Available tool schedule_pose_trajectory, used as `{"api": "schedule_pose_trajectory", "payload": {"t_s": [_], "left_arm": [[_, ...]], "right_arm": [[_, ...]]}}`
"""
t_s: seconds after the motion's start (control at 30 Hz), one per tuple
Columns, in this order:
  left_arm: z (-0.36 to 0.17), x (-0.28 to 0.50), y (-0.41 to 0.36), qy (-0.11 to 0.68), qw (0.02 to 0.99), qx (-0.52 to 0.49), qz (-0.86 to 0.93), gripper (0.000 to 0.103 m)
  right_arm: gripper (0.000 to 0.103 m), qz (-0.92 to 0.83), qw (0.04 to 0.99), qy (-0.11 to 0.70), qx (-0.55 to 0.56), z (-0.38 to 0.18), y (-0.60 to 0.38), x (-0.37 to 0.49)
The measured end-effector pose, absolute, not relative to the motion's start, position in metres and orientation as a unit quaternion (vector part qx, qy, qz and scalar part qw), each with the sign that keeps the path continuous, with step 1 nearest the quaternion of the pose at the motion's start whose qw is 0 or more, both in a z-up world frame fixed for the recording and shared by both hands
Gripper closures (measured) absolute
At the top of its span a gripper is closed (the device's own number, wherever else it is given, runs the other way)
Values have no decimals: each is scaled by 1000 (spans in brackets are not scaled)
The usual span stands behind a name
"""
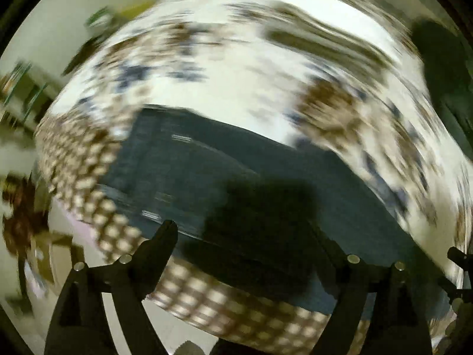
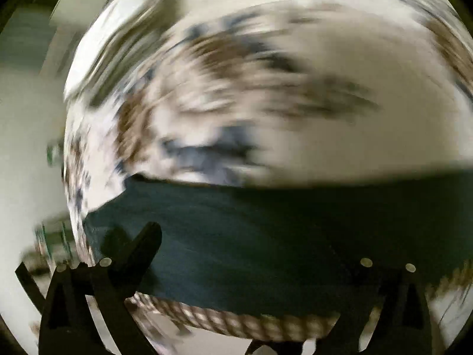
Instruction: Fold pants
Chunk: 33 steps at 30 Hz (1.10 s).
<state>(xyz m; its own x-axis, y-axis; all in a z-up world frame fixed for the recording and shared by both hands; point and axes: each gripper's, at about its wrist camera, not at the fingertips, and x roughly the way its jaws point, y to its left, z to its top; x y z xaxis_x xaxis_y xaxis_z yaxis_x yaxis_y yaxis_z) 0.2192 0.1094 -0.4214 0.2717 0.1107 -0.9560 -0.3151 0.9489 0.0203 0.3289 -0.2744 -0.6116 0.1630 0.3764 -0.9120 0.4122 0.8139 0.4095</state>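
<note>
Dark blue-grey pants point(image 1: 207, 162) lie flat on a table covered with a white cloth with brown and blue print point(image 1: 230, 88). Both views are blurred by motion. My left gripper point(image 1: 245, 236) is open above the pants' near edge; its left finger point(image 1: 159, 242) shows clearly, the right finger is dark against the cloth. In the right wrist view the pants point(image 2: 266, 230) stretch across the lower half. My right gripper point(image 2: 254, 245) is open over them, with its left finger point(image 2: 142, 245) near the pants' left end. Neither holds anything.
The tablecloth's checked brown border point(image 1: 212, 301) hangs over the near table edge; it shows in the right wrist view too point(image 2: 236, 319). Pale floor point(image 1: 88, 304) lies below. Blurred furniture point(image 1: 20, 88) stands at the far left.
</note>
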Motion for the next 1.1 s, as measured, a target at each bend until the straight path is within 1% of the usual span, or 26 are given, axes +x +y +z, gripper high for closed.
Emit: {"api": "schedule_pose_trajectory", "payload": {"t_s": [0.17, 0.2, 0.27, 0.3, 0.33, 0.43, 0.53, 0.57, 0.73, 0.8, 0.87, 0.9, 0.93, 0.97, 1.0, 1.1], "left_arm": [[-456, 218, -10, 630, 774, -50, 44, 18], [-466, 217, -33, 639, 768, -36, 31, 18], [-482, 217, -70, 650, 760, -14, 17, 18], [-494, 217, -88, 658, 753, -7, 8, 18], [-503, 217, -100, 666, 746, 0, 6, 18], [-531, 215, -122, 690, 723, 1, 7, 18], [-543, 214, -129, 686, 727, 21, 22, 18], [-545, 214, -129, 685, 728, 21, 24, 17], [-554, 218, -126, 685, 728, 20, 25, 8], [-557, 220, -125, 685, 727, 23, 30, 0], [-562, 223, -122, 688, 725, 20, 28, 0], [-567, 224, -118, 689, 724, 16, 27, 0], [-568, 225, -116, 688, 725, 13, 27, 0], [-569, 224, -115, 686, 727, 12, 27, 0], [-570, 222, -115, 682, 731, 12, 26, 0], [-569, 220, -115, 683, 730, 14, 23, 0]], "right_arm": [[2, -146, 682, 572, 432, -619, -436, 221], [3, -164, 678, 555, 454, -623, -461, 202], [23, -197, 667, 517, 499, -636, -514, 164], [40, -211, 656, 504, 520, -646, -539, 147], [44, -214, 649, 493, 539, -655, -558, 136], [44, -206, 635, 462, 584, -682, -594, 121], [44, -174, 615, 436, 634, -713, -607, 123], [44, -161, 619, 410, 650, -719, -613, 124], [44, -172, 672, 317, 646, -707, -632, 127], [44, -171, 666, 326, 650, -714, -637, 134], [44, -160, 653, 338, 659, -730, -640, 142], [46, -159, 656, 337, 657, -733, -640, 144], [68, -167, 661, 344, 645, -732, -640, 147], [86, -174, 663, 356, 635, -732, -638, 151], [96, -173, 665, 361, 630, -731, -638, 154], [96, -182, 685, 364, 605, -705, -628, 163]]}}
